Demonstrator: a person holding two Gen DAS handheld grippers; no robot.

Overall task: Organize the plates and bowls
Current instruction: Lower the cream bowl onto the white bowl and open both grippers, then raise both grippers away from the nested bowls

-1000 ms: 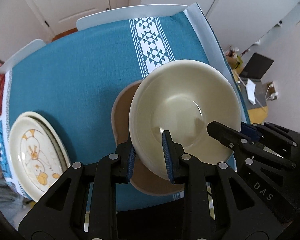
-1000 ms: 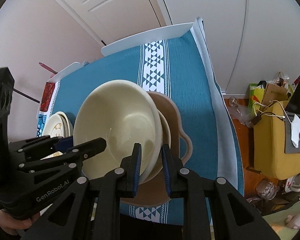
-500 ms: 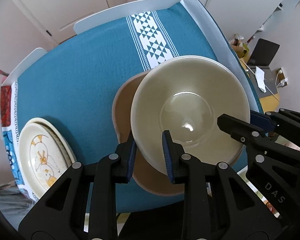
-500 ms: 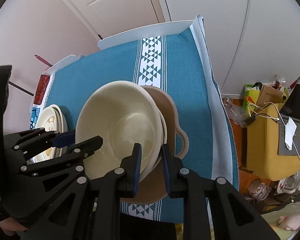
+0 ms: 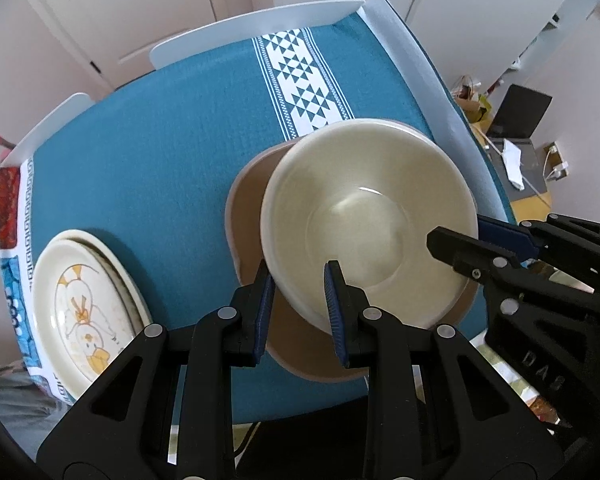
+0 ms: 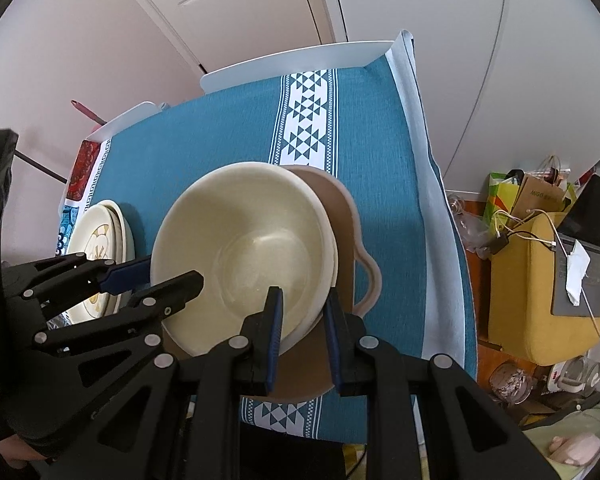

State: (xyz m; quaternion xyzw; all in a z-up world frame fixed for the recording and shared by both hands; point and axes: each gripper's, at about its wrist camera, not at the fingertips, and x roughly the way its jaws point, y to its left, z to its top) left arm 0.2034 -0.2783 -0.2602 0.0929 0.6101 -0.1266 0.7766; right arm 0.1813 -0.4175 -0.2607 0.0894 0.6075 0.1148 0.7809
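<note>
A large cream bowl (image 5: pixel 364 216) (image 6: pixel 244 248) is held above a brown plate with a handle (image 5: pixel 248 208) (image 6: pixel 340 220) on the teal tablecloth. My left gripper (image 5: pixel 300 300) is shut on the bowl's near-left rim. My right gripper (image 6: pixel 302 316) is shut on the bowl's near-right rim; a second cream rim shows just under it there. A stack of cream plates with a yellow drawing (image 5: pixel 84 308) (image 6: pixel 100 240) lies at the table's left edge.
The teal tablecloth (image 5: pixel 160 140) has a white patterned band (image 5: pixel 300 76) down the middle. White chair backs (image 5: pixel 260 28) stand at the far side. A yellow seat with a laptop and cables (image 6: pixel 540 272) and bags stand on the floor to the right.
Both grippers have lifted the bowl slightly and tipped it nearer level; the view has pulled back from the table. Both grips are unchanged.
</note>
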